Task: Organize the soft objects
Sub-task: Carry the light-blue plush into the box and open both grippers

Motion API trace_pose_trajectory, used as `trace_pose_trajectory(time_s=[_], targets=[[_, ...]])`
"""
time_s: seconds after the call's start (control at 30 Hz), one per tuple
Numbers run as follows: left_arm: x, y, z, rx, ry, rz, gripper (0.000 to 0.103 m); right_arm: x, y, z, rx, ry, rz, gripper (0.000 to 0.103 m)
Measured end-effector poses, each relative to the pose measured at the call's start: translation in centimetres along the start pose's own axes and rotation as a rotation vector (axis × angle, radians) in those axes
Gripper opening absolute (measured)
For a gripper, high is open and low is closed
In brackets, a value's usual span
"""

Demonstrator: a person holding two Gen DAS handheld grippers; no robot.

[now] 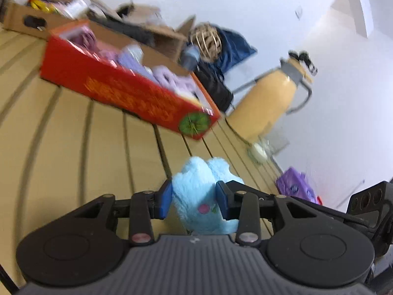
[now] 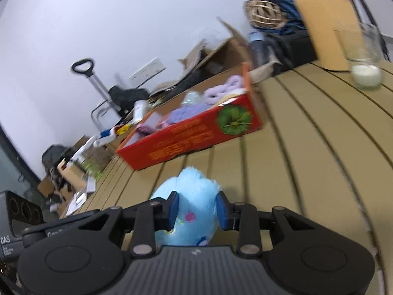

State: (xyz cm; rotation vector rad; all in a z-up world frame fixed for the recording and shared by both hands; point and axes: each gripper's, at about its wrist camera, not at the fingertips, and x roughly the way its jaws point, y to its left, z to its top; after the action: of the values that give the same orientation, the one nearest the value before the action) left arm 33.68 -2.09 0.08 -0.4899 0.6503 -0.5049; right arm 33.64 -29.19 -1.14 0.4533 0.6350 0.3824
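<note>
In the left wrist view, my left gripper point(image 1: 194, 196) is shut on a light blue plush toy point(image 1: 199, 172) with small pink and green marks, both blue pads pressed into its sides. My right gripper point(image 2: 196, 209) grips a light blue plush toy point(image 2: 194, 182) the same way. I cannot tell whether it is one toy or two. Ahead on the slatted table point(image 1: 61, 147) lies an open red box point(image 1: 127, 93) holding purple and pink soft items point(image 1: 169, 76). The red box point(image 2: 196, 127) also shows ahead of the right gripper. The other gripper's body shows at each view's edge.
A tall orange jug point(image 1: 267, 100) and a glass with white liquid point(image 2: 363, 56) stand right of the box. A purple packet point(image 1: 294, 186) lies at the table's right edge. Cardboard boxes point(image 1: 27, 17), a wicker ball point(image 1: 208, 39) and dark bags crowd the back.
</note>
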Motion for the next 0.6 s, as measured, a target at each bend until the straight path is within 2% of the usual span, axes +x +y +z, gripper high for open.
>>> trace_pose_trajectory(time_s=[0.13, 0.23, 0.33, 0.43, 0.5, 0.6], targets=[[-2.4, 0.9, 3.8, 0.029, -0.095, 0.014, 0.038, 1.1, 3.7, 1.9, -0.070, -0.007, 0.051, 0.032], [-2.7, 1.7, 8.6, 0.060, -0.163, 0.023, 0.038, 2.9, 7.1, 5.0, -0.156, -0.047, 0.079, 0.031], [-1.7, 2.9, 13.7, 0.081, -0.208, 0.068, 0.038, 6.2, 9.6, 9.1, -0.192, -0.069, 0.098, 0.031], [1.2, 5.9, 17.9, 0.085, -0.181, 0.105, 0.038, 11.2, 11.0, 12.6, -0.199, -0.047, 0.090, 0.032], [3.9, 8.5, 19.7, 0.056, -0.141, 0.160, 0.038, 14.8, 11.3, 13.9, -0.206, -0.012, 0.057, 0.032], [7.7, 10.8, 20.9, 0.106, -0.105, 0.319, 0.038, 20.8, 10.3, 14.7, -0.165, 0.050, 0.012, 0.031]])
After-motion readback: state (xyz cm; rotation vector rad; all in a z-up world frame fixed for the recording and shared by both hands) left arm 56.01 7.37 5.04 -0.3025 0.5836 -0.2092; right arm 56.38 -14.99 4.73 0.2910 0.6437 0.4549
